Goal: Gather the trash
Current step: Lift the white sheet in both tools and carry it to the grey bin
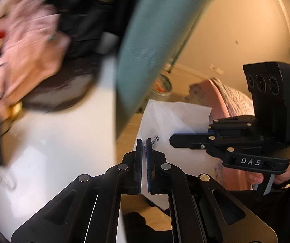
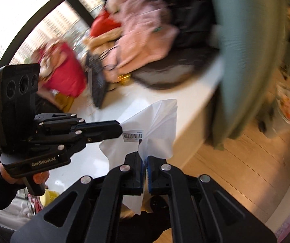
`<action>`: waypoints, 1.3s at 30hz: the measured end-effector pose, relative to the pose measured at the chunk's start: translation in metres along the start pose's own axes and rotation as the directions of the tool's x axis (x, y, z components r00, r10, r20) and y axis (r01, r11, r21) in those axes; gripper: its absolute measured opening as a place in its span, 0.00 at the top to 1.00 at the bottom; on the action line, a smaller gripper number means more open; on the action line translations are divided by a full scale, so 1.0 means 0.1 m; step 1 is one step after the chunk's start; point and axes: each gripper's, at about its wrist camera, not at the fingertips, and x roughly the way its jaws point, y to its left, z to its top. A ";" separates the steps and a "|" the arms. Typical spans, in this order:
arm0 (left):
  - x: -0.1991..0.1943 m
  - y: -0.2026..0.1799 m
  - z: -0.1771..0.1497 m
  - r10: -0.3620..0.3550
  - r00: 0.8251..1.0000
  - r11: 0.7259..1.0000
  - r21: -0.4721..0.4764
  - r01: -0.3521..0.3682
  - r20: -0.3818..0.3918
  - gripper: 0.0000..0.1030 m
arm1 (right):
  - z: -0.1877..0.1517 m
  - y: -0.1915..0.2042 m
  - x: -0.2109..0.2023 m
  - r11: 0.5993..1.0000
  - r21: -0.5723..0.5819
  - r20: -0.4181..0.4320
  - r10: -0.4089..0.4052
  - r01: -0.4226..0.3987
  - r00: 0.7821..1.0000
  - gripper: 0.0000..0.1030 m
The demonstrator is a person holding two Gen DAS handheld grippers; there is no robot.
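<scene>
Crinkled white plastic bag (image 2: 157,121) with barcode label, edges pinched in closed left claw (image 1: 144,141) and right claw (image 2: 144,158).

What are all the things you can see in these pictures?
White plastic bag: one, white with a barcode sticker, held up between both grippers.
White ledge: one, white, under the clutter.
Pink clothing: a blurred heap, pink, on the ledge.
Red fabric: blurred, red, on the ledge by the window.
Window: dark frame, bright outside, behind the ledge.
Curtain: one, teal green, hanging at the ledge's end.
Bin: one, round, on the wooden floor past the curtain.
Left gripper: black with blue pads, shut on the bag.
Right gripper: black with blue pads, shut on the bag.
</scene>
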 end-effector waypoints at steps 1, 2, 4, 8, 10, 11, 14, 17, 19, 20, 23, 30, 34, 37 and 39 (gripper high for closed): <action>0.11 -0.10 0.08 -0.012 1.000 1.000 0.014 0.012 -0.014 0.97 | 0.00 -0.11 -0.06 1.000 0.013 0.007 -0.007 0.007 1.000 0.95; 0.27 -0.27 0.20 -0.030 0.999 0.999 0.035 0.031 -0.031 0.97 | -0.01 -0.29 -0.17 0.999 0.032 0.020 -0.021 0.020 1.000 0.95; 0.48 -0.49 0.35 -0.052 0.997 0.996 0.066 0.055 -0.052 0.97 | -0.02 -0.58 -0.37 0.997 0.061 0.045 -0.043 0.040 0.998 0.95; 0.99 -1.06 0.71 -0.089 0.992 0.986 0.130 0.100 -0.093 0.97 | -0.03 -1.29 -0.83 0.990 0.118 0.079 -0.092 0.082 0.993 0.95; 1.21 -1.32 0.89 -0.108 0.989 0.980 0.156 0.123 -0.099 0.97 | -0.04 -1.51 -0.99 0.987 0.117 0.089 -0.117 0.107 0.989 0.95; 1.31 -1.47 0.98 -0.117 0.988 0.976 0.174 0.134 -0.100 0.97 | -0.04 -1.69 -1.10 0.985 0.121 0.095 -0.137 0.125 0.986 0.95; 1.60 -1.85 1.25 -0.138 0.985 0.962 0.223 0.159 -0.106 0.97 | -0.03 -2.09 -1.37 0.975 0.149 0.113 -0.183 0.165 0.977 0.95; 1.83 -2.18 1.48 -0.150 0.982 0.948 0.265 0.177 -0.117 0.97 | 0.00 -2.36 -1.62 0.965 0.180 0.135 -0.217 0.191 0.967 0.95; 1.94 -2.35 1.61 -0.156 0.979 0.940 0.284 0.188 -0.129 0.97 | 0.00 -2.56 -1.79 0.956 0.215 0.152 -0.235 0.200 0.960 0.95; 2.00 -2.43 1.68 -0.163 0.977 0.935 0.296 0.197 -0.136 0.97 | 0.00 -2.60 -1.82 0.953 0.224 0.157 -0.242 0.204 0.958 0.95; 2.19 -2.64 1.87 -0.182 0.969 0.914 0.336 0.229 -0.165 0.97 | 0.00 -2.77 -1.94 0.939 0.261 0.171 -0.274 0.224 0.947 0.95; 2.70 -2.82 2.24 -0.199 0.957 0.888 0.374 0.267 -0.210 0.97 | 0.14 -3.28 -1.99 0.903 0.337 0.160 -0.333 0.266 0.929 0.95; 3.04 -2.85 2.57 -0.220 0.950 0.871 0.394 0.293 -0.221 0.97 | 0.32 -3.59 -1.97 0.889 0.355 0.155 -0.361 0.289 0.920 0.95; 3.25 -2.82 2.85 -0.234 0.947 0.868 0.391 0.306 -0.221 0.97 | 0.56 -3.86 -1.93 0.877 0.374 0.141 -0.375 0.302 0.916 0.95; 3.39 -2.77 3.10 -0.242 0.946 0.868 0.387 0.310 -0.215 0.97 | 0.69 -3.98 -1.91 0.872 0.385 0.132 -0.374 0.300 0.918 0.95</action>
